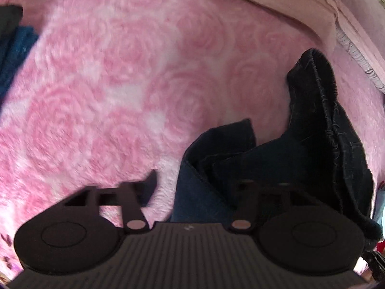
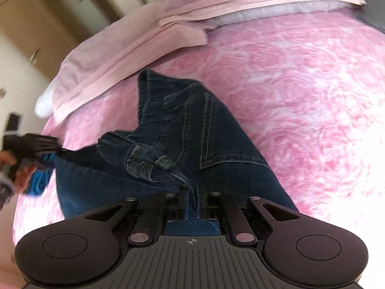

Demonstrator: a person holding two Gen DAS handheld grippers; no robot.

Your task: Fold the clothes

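Note:
Dark blue jeans (image 2: 192, 132) lie crumpled on a pink rose-patterned blanket (image 2: 300, 96). My right gripper (image 2: 192, 200) is shut on a fold of the denim near the hem, and the cloth runs away from it toward the waistband. In the left wrist view the jeans (image 1: 312, 144) bunch up at the right. My left gripper (image 1: 198, 180) is open wide, with a flap of denim lying between its fingers and over the right one. The right wrist view shows the left gripper (image 2: 33, 142) blurred at the jeans' left edge, with a hand (image 2: 21, 173) holding it.
A pale pink folded cover (image 2: 144, 36) and a white pillow lie along the far edge of the bed. A blue garment (image 1: 14, 55) and a dark one (image 1: 9, 19) sit at the left. Wooden cupboard doors (image 2: 28, 24) stand beyond the bed.

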